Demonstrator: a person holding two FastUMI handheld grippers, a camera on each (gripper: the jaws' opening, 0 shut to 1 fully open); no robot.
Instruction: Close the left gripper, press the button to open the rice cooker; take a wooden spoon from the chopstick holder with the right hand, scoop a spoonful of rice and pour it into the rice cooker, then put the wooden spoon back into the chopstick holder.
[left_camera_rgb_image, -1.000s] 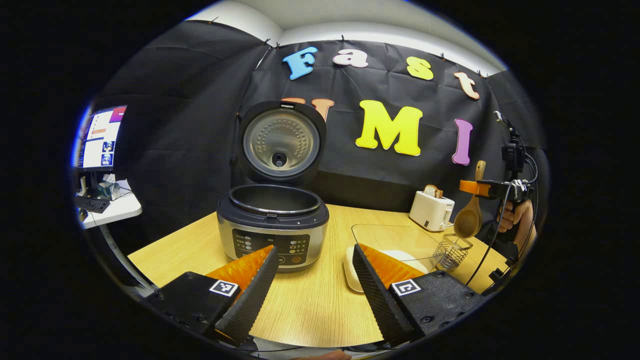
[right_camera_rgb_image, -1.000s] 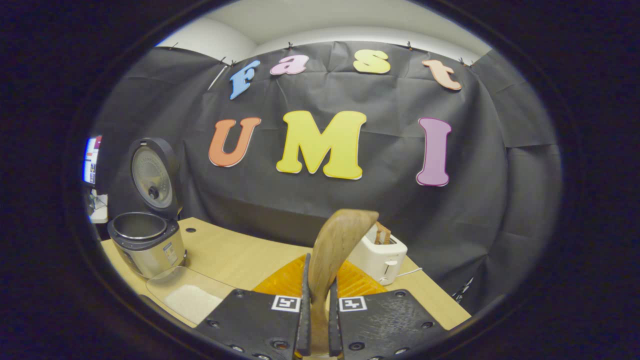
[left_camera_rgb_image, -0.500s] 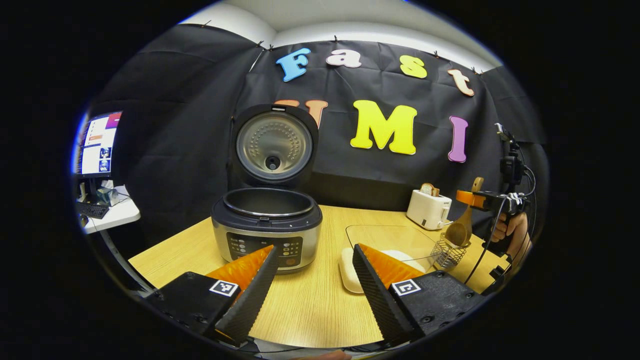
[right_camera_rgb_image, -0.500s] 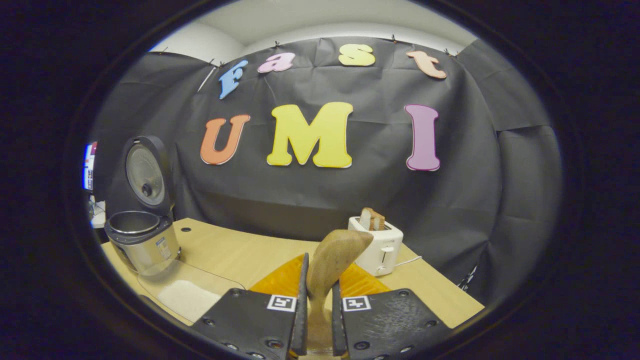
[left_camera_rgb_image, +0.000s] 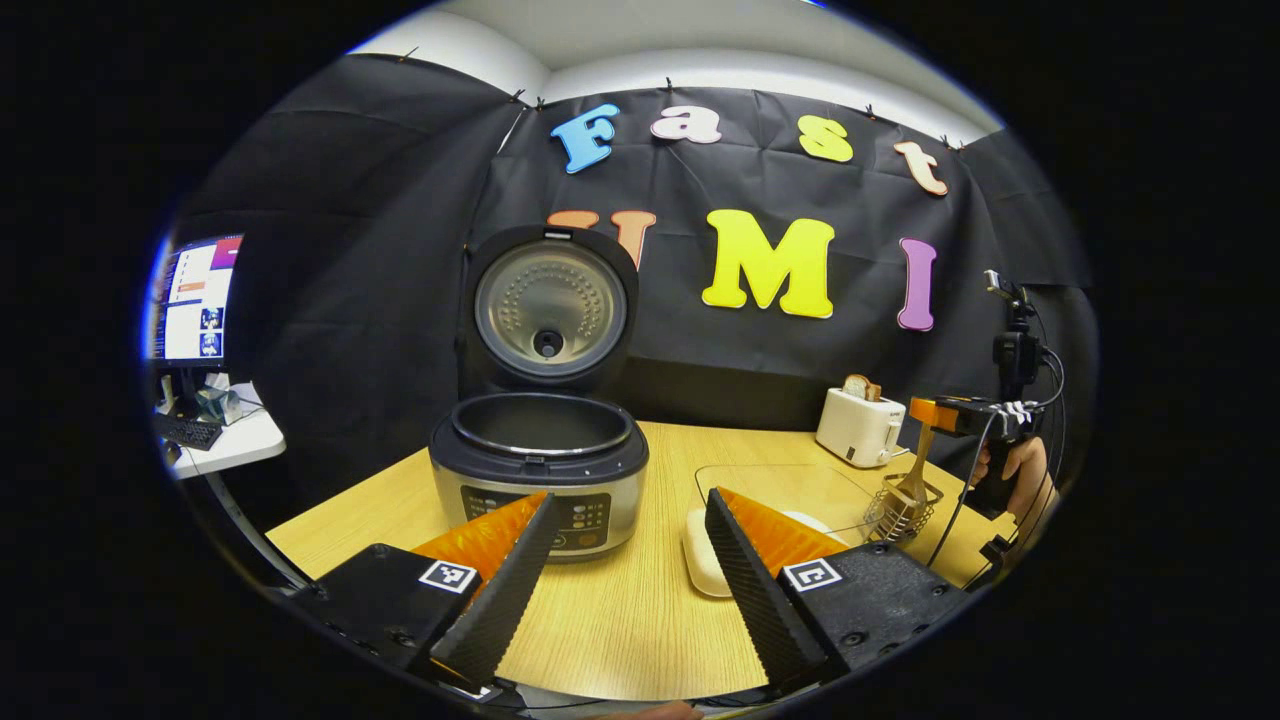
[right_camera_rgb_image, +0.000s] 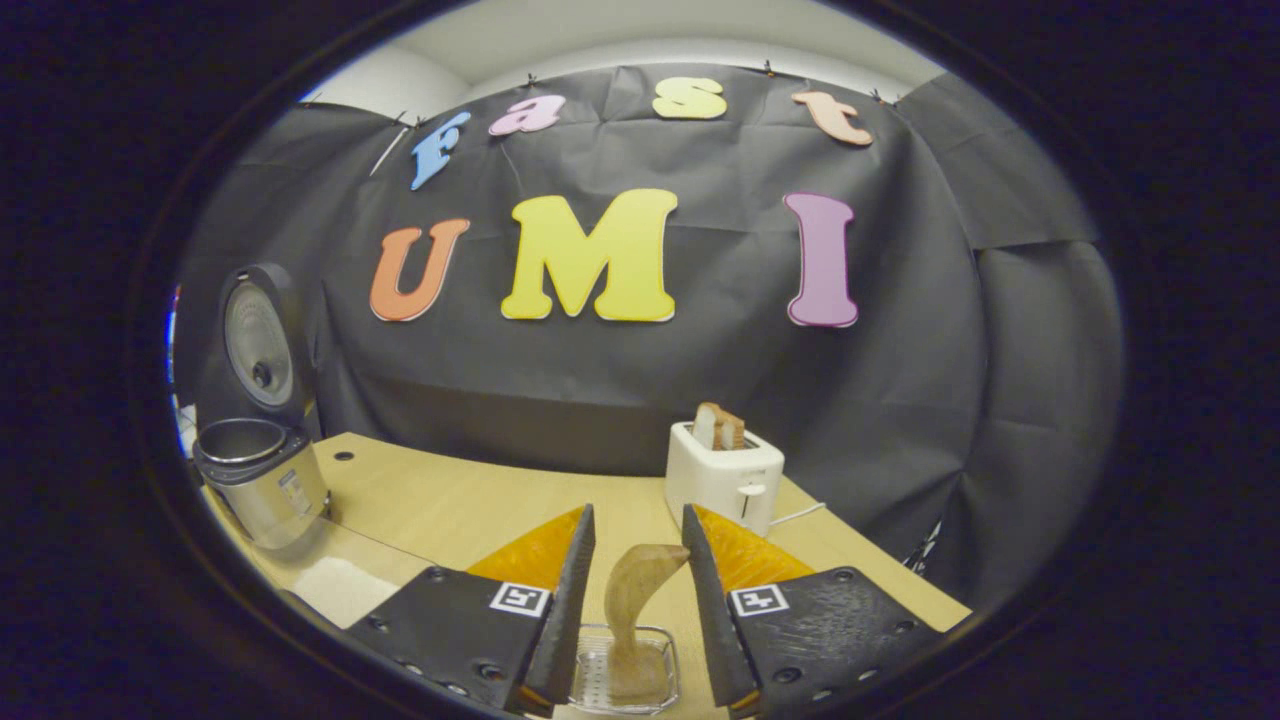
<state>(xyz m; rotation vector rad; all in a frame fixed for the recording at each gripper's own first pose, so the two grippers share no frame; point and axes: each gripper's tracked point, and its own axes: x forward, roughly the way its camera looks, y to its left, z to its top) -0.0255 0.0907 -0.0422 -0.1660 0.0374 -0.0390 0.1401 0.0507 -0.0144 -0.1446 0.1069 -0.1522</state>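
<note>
Wooden spoon (right_camera_rgb_image: 632, 600) stands in the wire holder (right_camera_rgb_image: 622, 683), bowl end down inside the basket and handle rising up between the right tongs (right_camera_rgb_image: 634, 610). Those tongs are spread, a finger on each side of the handle with a gap on both sides, so nothing is pinched. In the left gripper view the same spoon (left_camera_rgb_image: 915, 475) sits upright in the holder (left_camera_rgb_image: 902, 508) near the desk's far right corner, with the right tongs (left_camera_rgb_image: 938, 412) just above it and a hand (left_camera_rgb_image: 1012, 470) gripping the tool's handle.

Left tongs (left_camera_rgb_image: 628, 545) hang low over the near edge of the desk (left_camera_rgb_image: 620, 620), also spread wide and holding nothing.

Beyond them the cooker (left_camera_rgb_image: 540, 470) stands on the desk with its lid (left_camera_rgb_image: 548, 305) tipped fully up, the empty-looking inner pot open to view; the right gripper view has the cooker (right_camera_rgb_image: 260, 490) far off to the left. A clear tray (left_camera_rgb_image: 790, 480) with a heap of white rice (left_camera_rgb_image: 705, 555) lies between the cooker and the holder. A white toaster (right_camera_rgb_image: 722, 480) with 2 slices of bread poking out sits by the back wall, just behind the holder. A lit monitor (left_camera_rgb_image: 195, 300) stands on a side table at the left.
</note>
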